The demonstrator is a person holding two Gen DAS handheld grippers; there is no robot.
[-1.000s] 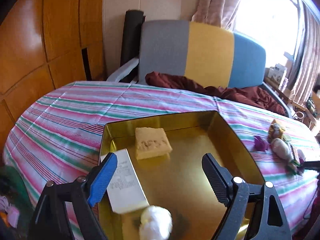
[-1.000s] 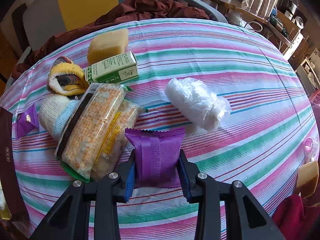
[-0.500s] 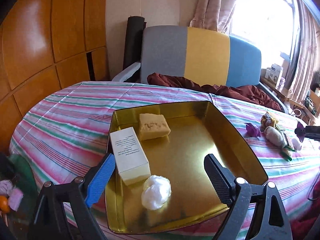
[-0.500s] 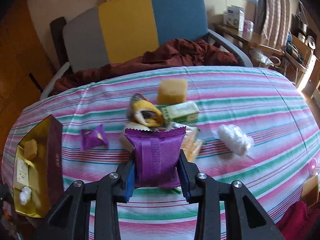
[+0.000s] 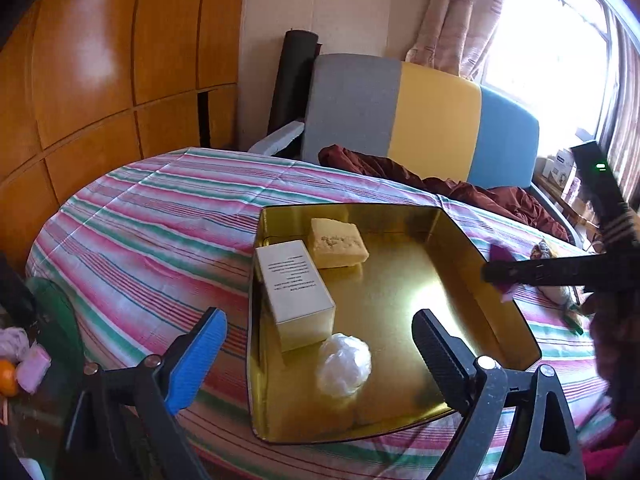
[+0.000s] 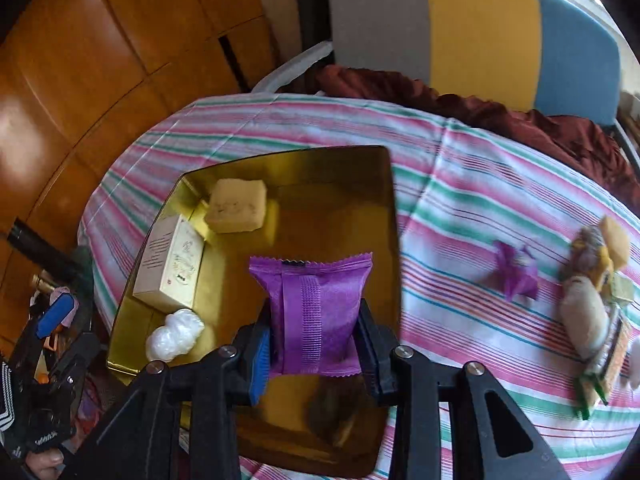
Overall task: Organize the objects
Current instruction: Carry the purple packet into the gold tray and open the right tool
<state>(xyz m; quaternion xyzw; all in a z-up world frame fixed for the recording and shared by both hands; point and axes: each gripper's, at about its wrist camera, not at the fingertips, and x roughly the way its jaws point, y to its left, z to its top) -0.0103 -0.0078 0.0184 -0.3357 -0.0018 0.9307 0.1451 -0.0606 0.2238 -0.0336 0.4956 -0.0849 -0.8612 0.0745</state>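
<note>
My right gripper [image 6: 314, 344] is shut on a purple snack packet [image 6: 314, 312] and holds it above the gold tin [image 6: 394, 240]. The tin holds a yellow sponge [image 6: 238, 206], a cream box [image 6: 172, 268] and a white plastic ball [image 6: 174, 336]. In the left wrist view the tin [image 5: 480, 252] lies ahead with the sponge [image 5: 338, 242], box [image 5: 294, 292] and plastic ball [image 5: 344, 364]. My left gripper [image 5: 320, 352] is open and empty at the tin's near edge. The right gripper [image 5: 560, 272] comes in from the right there.
A small purple wrapper [image 6: 514, 276] and a pile of snack packs and a rolled cloth [image 6: 592, 312] lie on the striped tablecloth right of the tin. A grey, yellow and blue chair [image 5: 420, 120] with dark red cloth stands behind the table. Wooden panels are on the left.
My right gripper carried the purple packet from the pile on the right to above the tin. My left gripper drew back a little from the tin and stayed open.
</note>
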